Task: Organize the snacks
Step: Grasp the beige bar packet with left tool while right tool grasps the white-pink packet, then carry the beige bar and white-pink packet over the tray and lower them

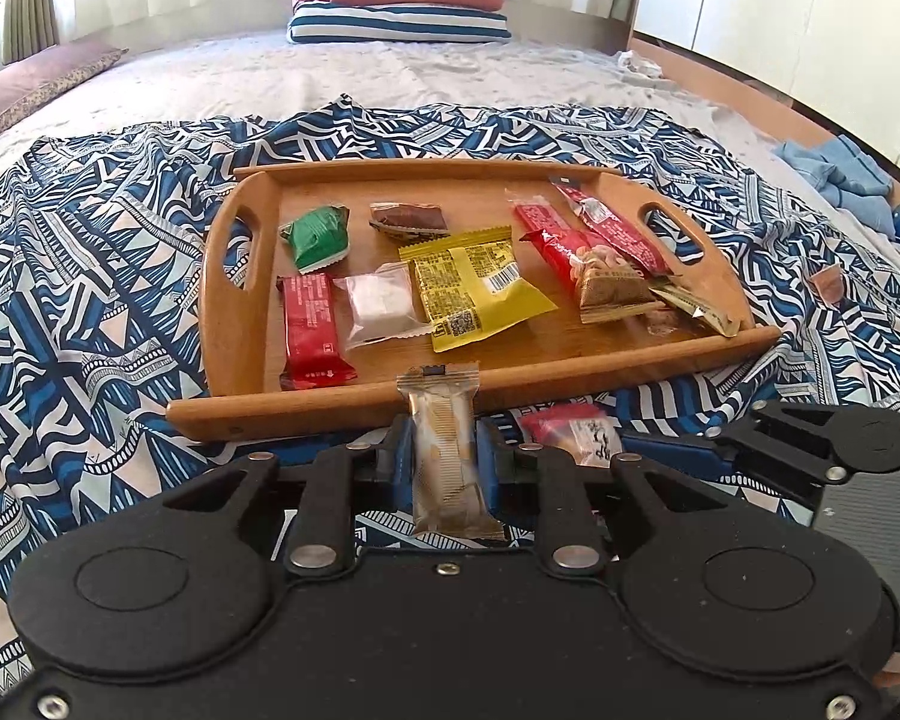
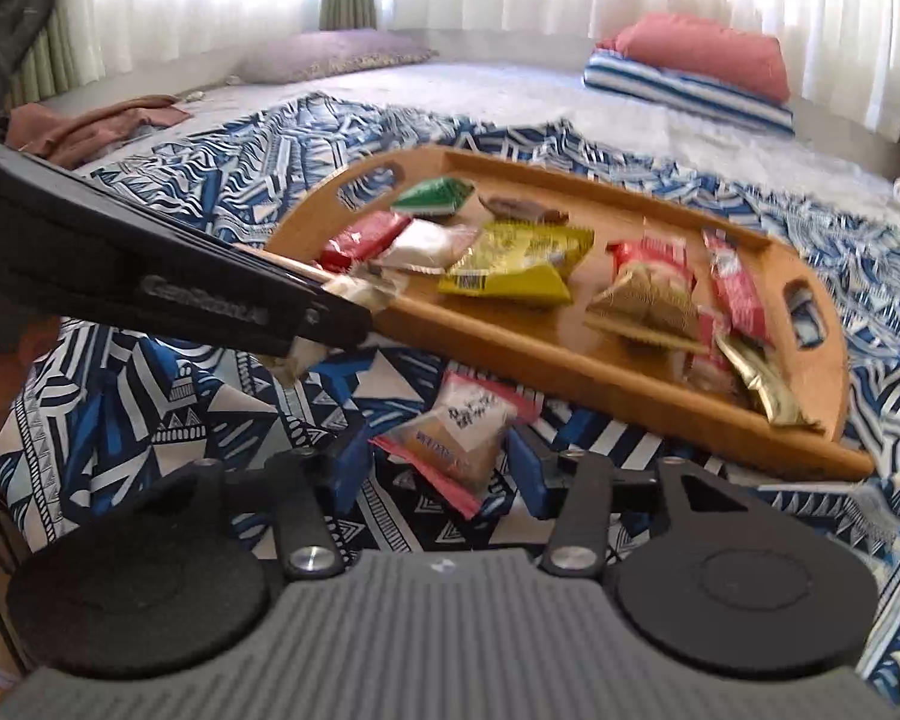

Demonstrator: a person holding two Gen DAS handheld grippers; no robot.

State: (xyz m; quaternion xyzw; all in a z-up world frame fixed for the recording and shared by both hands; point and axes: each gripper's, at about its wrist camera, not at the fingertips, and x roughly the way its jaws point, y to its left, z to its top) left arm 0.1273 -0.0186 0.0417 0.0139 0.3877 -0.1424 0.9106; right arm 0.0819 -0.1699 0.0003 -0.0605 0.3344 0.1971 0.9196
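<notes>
A blue-and-white patterned cloth (image 1: 90, 276) covers the bed, and on it sits a wooden tray (image 1: 570, 369) strewn with red, yellow, green and clear snack packets. In front of the tray, the left gripper (image 1: 444, 462) is clamped on a slim beige-and-silver bar (image 1: 447, 456), upright. The right gripper (image 2: 438, 468) has its fingers apart around a red-edged cracker packet (image 2: 456, 432) lying on the cloth; contact unclear.
</notes>
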